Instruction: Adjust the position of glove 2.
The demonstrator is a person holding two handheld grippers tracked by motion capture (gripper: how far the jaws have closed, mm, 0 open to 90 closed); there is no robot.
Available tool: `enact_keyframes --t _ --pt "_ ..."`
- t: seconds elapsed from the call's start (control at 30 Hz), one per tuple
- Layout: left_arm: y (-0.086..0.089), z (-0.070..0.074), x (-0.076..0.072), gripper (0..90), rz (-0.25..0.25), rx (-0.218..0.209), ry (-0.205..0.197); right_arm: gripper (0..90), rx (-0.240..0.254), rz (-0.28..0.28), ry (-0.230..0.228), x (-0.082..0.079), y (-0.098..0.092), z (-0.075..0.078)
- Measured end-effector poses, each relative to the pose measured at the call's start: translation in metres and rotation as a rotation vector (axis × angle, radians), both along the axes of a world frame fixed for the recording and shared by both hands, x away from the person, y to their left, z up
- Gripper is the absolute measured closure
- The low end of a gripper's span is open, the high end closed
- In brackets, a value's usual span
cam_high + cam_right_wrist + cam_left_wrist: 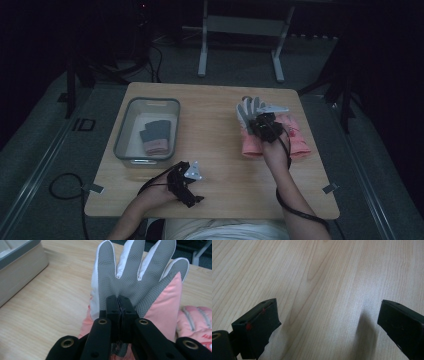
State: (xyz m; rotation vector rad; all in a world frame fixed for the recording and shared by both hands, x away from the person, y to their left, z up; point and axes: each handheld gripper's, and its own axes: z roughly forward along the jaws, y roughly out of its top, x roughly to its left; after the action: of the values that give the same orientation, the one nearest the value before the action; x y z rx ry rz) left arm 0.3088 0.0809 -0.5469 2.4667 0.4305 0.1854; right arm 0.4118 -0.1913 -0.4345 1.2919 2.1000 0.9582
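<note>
- Glove of pink padded fabric with a grey textured palm and white finger sides (140,280) is pinched at the palm, just below the finger roots, by the right gripper (120,305); its jaws are closed tight on a fold of the material, and the glove is seen over the far right part of the light wooden table (215,165).
- Softness and light weight are judged: the glove would drape and swing when carried, so a deep pinch through the palm or cuff is preferred over a fingertip; the dotted palm should give good friction, the smooth pink shell less.
- A second pink padded glove (197,317) is seen lying on the table just to the right of the held one.
- The left gripper (329,322) is held over bare wood at the near left, jaws wide apart with nothing between them.
- A clear rectangular plastic bin with a grey rim (121,131) stands at the left; a dark grey and pink knitted item (154,136), possibly another glove, is seen inside on its floor.
</note>
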Motion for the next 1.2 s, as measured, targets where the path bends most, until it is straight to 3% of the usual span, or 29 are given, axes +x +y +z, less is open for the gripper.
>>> enact_keyframes --t 0.1,0.33,0.53,0.83,1.0,1.2 --pt "0.001 0.002 -0.001 3.2 -0.001 -0.005 -0.016 88.3 0.035 -0.011 0.023 -0.007 0.010 -0.007" --pt "0.001 0.004 -0.002 3.2 0.000 -0.025 -0.014 88.3 0.019 -0.054 0.081 -0.018 0.033 -0.031" --pt "0.001 0.003 -0.002 3.2 -0.007 -0.028 -0.005 88.2 -0.016 -0.046 0.128 -0.021 0.046 -0.056" --pt "-0.001 -0.001 -0.002 3.0 -0.019 -0.015 0.003 87.4 0.001 -0.045 0.165 -0.019 0.054 -0.079" --pt "0.000 -0.001 -0.002 3.0 -0.018 -0.014 0.002 85.9 -0.018 -0.021 0.186 -0.015 0.059 -0.092" --pt "0.001 -0.001 -0.002 3.0 -0.012 -0.018 0.001 78.6 0.000 0.021 0.191 -0.013 0.053 -0.092"
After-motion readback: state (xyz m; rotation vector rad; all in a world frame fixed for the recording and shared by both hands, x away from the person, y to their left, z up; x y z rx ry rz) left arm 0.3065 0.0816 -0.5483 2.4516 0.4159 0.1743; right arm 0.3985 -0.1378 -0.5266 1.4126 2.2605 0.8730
